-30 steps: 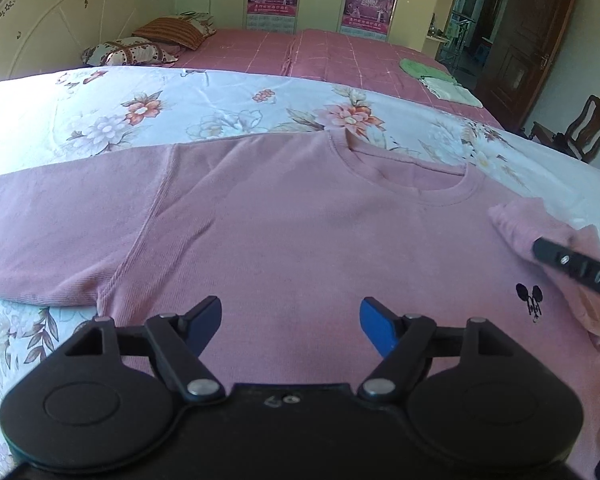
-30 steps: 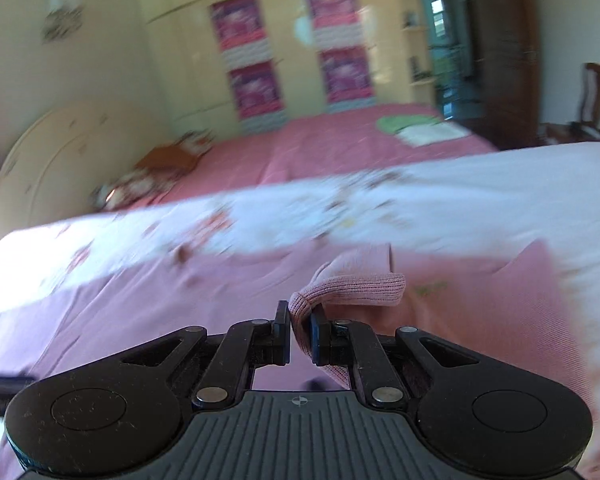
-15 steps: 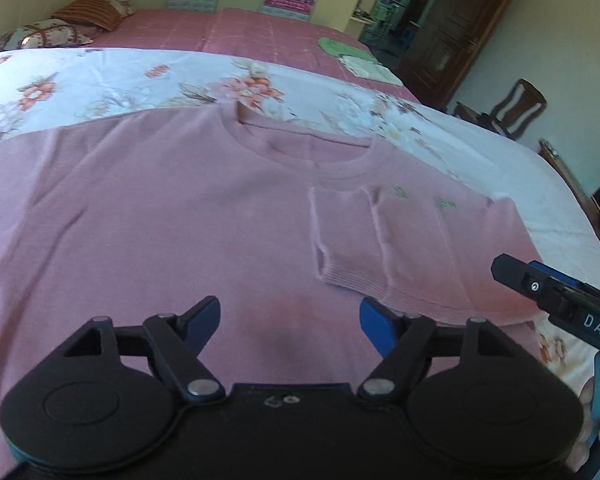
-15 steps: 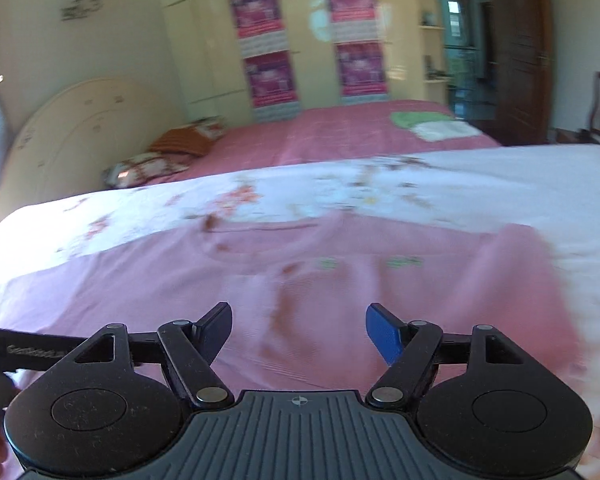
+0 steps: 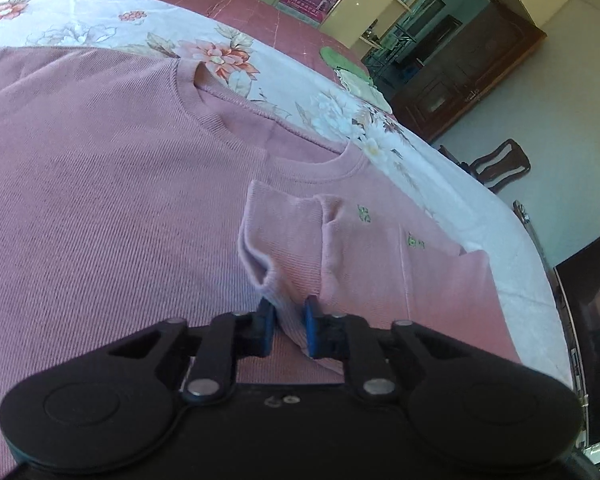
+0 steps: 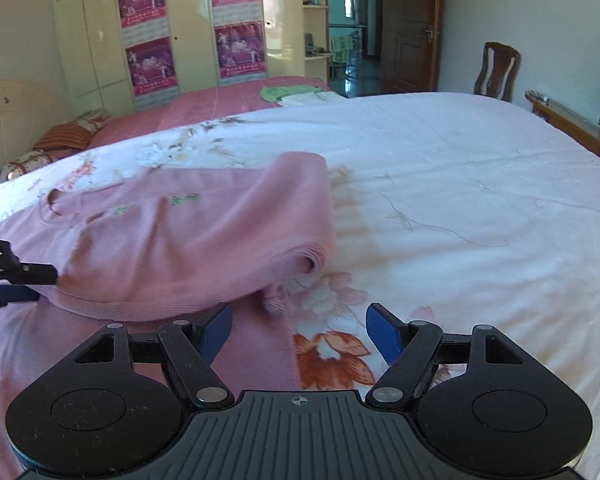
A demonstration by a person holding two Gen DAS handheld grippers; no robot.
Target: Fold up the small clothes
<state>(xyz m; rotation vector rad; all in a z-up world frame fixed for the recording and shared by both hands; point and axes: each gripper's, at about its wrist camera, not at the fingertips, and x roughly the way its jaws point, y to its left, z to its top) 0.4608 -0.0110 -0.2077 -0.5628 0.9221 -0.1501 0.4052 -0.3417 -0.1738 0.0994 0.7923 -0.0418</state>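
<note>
Pink sweater (image 5: pixel 112 208) lies flat on floral bedspread (image 6: pixel 460 184). Left gripper (image 5: pixel 288 322) has just closed, pinching the folded-in sleeve cuff (image 5: pixel 276 264). Right gripper (image 6: pixel 298 330) stands released, empty.

Dusty pink ribbed sweater (image 5: pixel 112 184) with small green stitched marks (image 5: pixel 415 242) on the folded-over part. Under it, a white bedspread (image 6: pixel 460 200) printed with orange, pink and pale flowers. Behind, a pink checked bed cover (image 6: pixel 204 104), cream wardrobe doors (image 6: pixel 96 36) with magenta posters (image 6: pixel 240 46), a dark brown door (image 6: pixel 410 28).
</note>
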